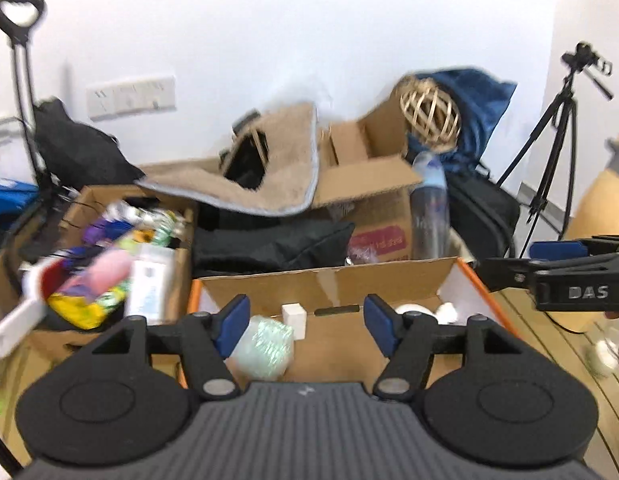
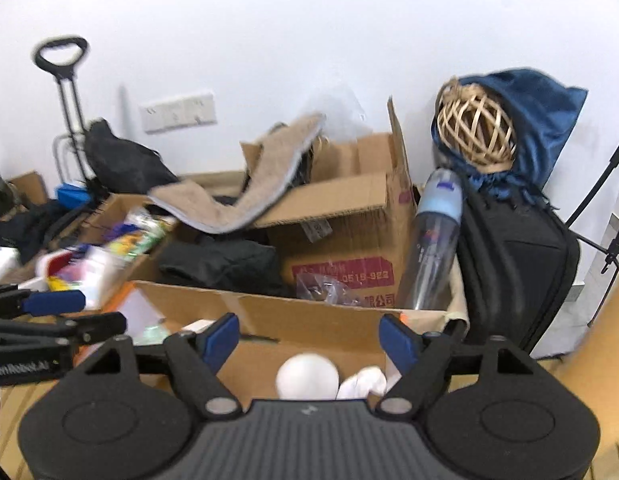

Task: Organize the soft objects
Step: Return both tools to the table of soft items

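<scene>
My left gripper (image 1: 307,320) stands open over an open cardboard box with orange edges (image 1: 329,284), nothing pressed between its blue pads. Below it in the box lie a pale green soft bundle (image 1: 263,348), close to the left finger, and a small white block (image 1: 294,316). My right gripper (image 2: 309,338) is also open, above the same box (image 2: 269,312), where a white ball (image 2: 307,376) and a crumpled white cloth (image 2: 363,384) lie beneath it. Each gripper shows in the other's view: the right gripper (image 1: 549,268) at the right edge, the left gripper (image 2: 49,312) at the left edge.
A box of mixed colourful items (image 1: 109,264) stands to the left. Behind are a tan fleece mat (image 1: 269,168) draped over a larger cardboard box (image 1: 369,184), black fabric (image 1: 269,240), a water bottle (image 1: 429,208), a wicker ball (image 1: 429,116) in blue cloth, and a tripod (image 1: 549,140).
</scene>
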`<state>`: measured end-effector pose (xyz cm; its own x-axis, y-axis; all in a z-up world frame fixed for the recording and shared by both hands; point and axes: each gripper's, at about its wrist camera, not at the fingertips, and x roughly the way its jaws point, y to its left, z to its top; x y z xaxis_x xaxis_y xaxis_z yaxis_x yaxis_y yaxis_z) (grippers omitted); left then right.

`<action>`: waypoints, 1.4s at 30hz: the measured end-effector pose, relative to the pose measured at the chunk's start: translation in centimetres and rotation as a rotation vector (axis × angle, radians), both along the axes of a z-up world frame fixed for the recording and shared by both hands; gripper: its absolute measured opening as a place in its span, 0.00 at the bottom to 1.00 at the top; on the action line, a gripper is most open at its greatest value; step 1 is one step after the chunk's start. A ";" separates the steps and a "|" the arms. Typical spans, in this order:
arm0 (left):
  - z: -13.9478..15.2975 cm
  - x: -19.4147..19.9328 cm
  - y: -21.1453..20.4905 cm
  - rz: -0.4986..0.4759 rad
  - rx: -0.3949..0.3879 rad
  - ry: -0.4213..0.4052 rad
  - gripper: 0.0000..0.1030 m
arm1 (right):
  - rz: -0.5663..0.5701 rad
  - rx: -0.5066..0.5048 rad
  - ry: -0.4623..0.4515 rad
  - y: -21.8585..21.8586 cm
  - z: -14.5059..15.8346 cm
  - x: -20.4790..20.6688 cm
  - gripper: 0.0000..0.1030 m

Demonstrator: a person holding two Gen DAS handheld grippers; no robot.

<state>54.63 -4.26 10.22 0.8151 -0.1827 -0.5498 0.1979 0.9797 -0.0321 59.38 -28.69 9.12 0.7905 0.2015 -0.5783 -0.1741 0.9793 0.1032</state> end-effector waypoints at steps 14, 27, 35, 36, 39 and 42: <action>0.9 -27.9 4.7 0.042 -0.013 -0.374 0.91 | 0.056 0.041 -0.255 -1.6 3.5 -27.6 0.89; -5.7 -43.0 7.0 0.154 0.027 -0.370 0.98 | 0.074 -0.052 -0.282 2.0 -6.0 -44.6 0.90; -7.8 -43.5 6.7 0.158 0.039 -0.323 0.99 | 0.095 -0.002 -0.199 2.6 -8.7 -46.5 0.88; -8.0 -43.4 6.6 0.152 0.030 -0.318 0.99 | 0.092 -0.010 -0.193 2.6 -8.9 -46.4 0.88; -8.7 -42.3 6.4 0.137 0.011 -0.286 0.99 | 0.066 -0.009 -0.186 2.2 -9.4 -46.3 0.88; -9.6 -40.8 5.7 0.128 0.017 -0.259 0.99 | 0.049 0.015 -0.174 1.6 -9.7 -45.3 0.86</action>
